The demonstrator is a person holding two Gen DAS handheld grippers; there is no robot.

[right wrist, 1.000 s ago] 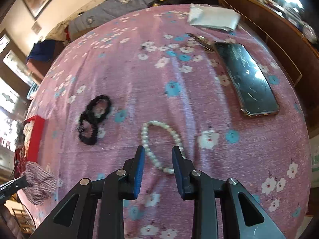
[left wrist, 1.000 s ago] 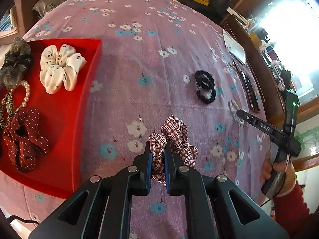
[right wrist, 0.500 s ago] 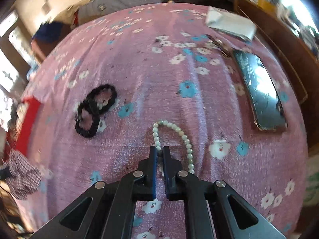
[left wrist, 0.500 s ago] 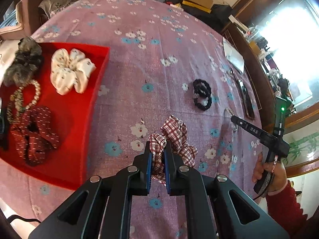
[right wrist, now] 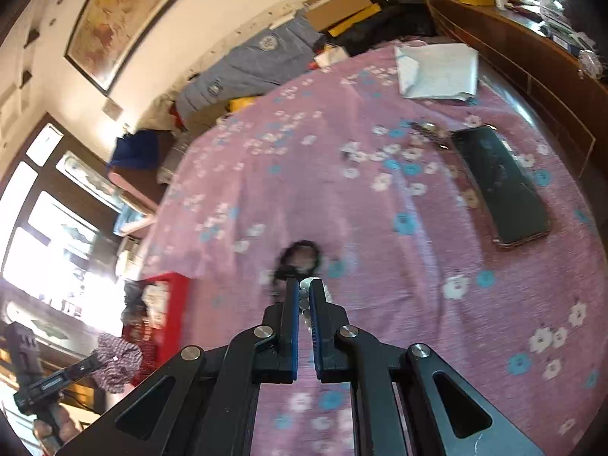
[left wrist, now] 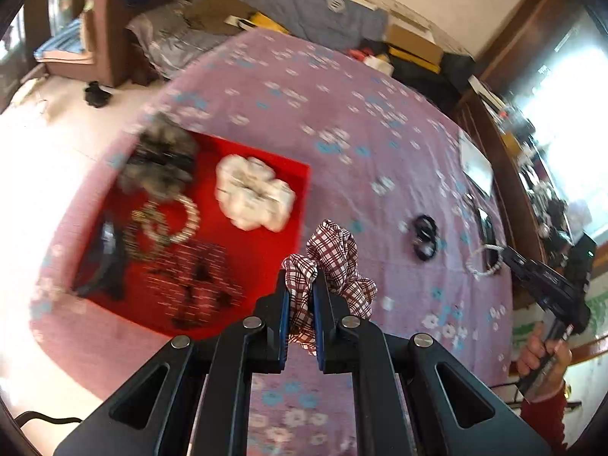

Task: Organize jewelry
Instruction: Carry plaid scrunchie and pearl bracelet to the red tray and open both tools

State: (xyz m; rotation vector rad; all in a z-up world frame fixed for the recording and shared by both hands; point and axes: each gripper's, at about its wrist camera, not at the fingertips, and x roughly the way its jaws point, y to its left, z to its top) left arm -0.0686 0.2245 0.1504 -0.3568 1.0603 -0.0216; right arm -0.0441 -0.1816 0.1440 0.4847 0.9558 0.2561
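Left wrist view: the left hand-held gripper [left wrist: 300, 296] is clamped on a plaid scrunchie [left wrist: 334, 262], red-and-white check cloth bunched in soft ruffles, pinched at one fold with the rest bulging to the right of the fingers. It hangs above the flowered purple bedspread [left wrist: 361, 133], just right of the red tray [left wrist: 262, 262]. The tray lies left of centre and already holds a white scrunchie [left wrist: 252, 197], a grey fuzzy one [left wrist: 159, 159], a pearl bracelet [left wrist: 182, 220] and a dotted dark-red scrunchie [left wrist: 197, 285]; all are blurred. To do this step well, I would carry the scrunchie left over the tray wall and let go above the bare red patch between the white and dotted ones, so it does not drape over the rim. Far right, the right hand-held gripper [left wrist: 505, 254] holds a bead bracelet [left wrist: 482, 262], a pale loop dangling at its tip, with a black hair tie [left wrist: 425, 235] on the bedspread to its left.

Right wrist view: the right gripper's fingers [right wrist: 292, 304] stand nearly together with small whitish beads [right wrist: 304, 292] showing in the slit, so it seems pinched on the bracelet; most of the loop is hidden below. The beads look smooth and could slip, so the grip should stay firm during the carry. The black tie [right wrist: 300, 258] lies blurred just beyond the tips. A phone [right wrist: 501, 186] and a white envelope [right wrist: 437, 72] lie far right. The tray [right wrist: 171, 304] is at the left, the plaid scrunchie [right wrist: 117, 361] near it.
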